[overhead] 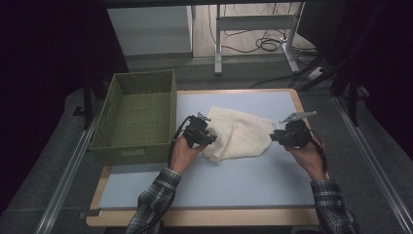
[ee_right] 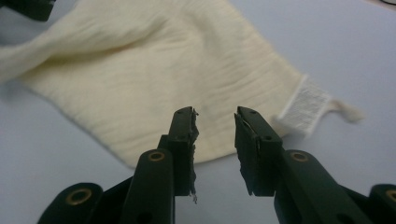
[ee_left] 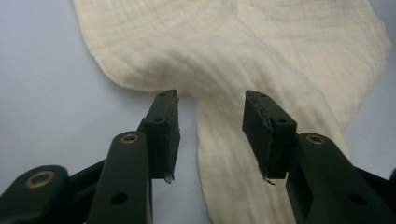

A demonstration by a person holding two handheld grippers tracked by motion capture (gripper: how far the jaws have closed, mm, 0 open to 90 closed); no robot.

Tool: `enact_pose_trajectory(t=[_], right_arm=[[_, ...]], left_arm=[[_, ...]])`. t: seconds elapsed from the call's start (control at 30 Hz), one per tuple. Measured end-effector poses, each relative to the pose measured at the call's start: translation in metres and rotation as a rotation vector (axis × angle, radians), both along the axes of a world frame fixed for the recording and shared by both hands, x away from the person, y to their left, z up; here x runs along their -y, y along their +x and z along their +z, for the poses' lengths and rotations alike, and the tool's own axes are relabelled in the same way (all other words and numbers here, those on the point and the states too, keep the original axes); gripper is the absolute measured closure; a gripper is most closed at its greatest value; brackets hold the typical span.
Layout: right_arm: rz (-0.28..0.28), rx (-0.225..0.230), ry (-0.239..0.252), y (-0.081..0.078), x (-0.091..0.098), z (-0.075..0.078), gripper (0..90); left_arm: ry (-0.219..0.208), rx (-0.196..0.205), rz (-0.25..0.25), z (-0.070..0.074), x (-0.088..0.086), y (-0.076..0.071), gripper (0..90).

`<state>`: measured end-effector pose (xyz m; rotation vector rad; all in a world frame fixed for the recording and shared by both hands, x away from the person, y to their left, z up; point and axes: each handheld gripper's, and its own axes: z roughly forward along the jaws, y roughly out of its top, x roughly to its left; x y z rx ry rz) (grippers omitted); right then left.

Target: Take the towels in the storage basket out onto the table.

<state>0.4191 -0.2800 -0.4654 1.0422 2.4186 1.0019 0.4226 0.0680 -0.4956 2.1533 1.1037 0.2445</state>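
A cream cloth (overhead: 238, 134) lies crumpled on the pale blue mat (overhead: 234, 180), folded into a rough triangle. My left gripper (overhead: 207, 134) sits at its left edge. In the left gripper view the jaws (ee_left: 210, 100) stand apart over a narrow fold of the cloth (ee_left: 261, 51), and the pads do not press on it. My right gripper (overhead: 273, 135) is at the cloth's right corner. In the right gripper view its jaws (ee_right: 215, 114) are also apart, just above the cloth's edge (ee_right: 154, 74), beside a white sewn tag (ee_right: 303, 105).
A green woven basket (overhead: 109, 112) stands at the table's left, close behind my left hand. Bare mat runs in front of the cloth to the wooden table edge (overhead: 204, 217). Desk legs and cables sit on the floor beyond the table.
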Motion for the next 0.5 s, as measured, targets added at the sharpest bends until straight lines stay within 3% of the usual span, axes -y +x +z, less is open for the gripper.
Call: enact_pose_trajectory(t=[0.2, 0.5], right_arm=[[0.053, -0.026, 0.027, -0.012, -0.012, -0.021, 66.4], [0.114, -0.031, 0.041, -0.023, -0.030, -0.032, 65.5]], left_arm=[[-0.011, 0.000, -0.011, -0.007, -0.001, -0.008, 53.1], [-0.008, 0.016, -0.026, -0.012, -0.007, -0.021, 51.4]])
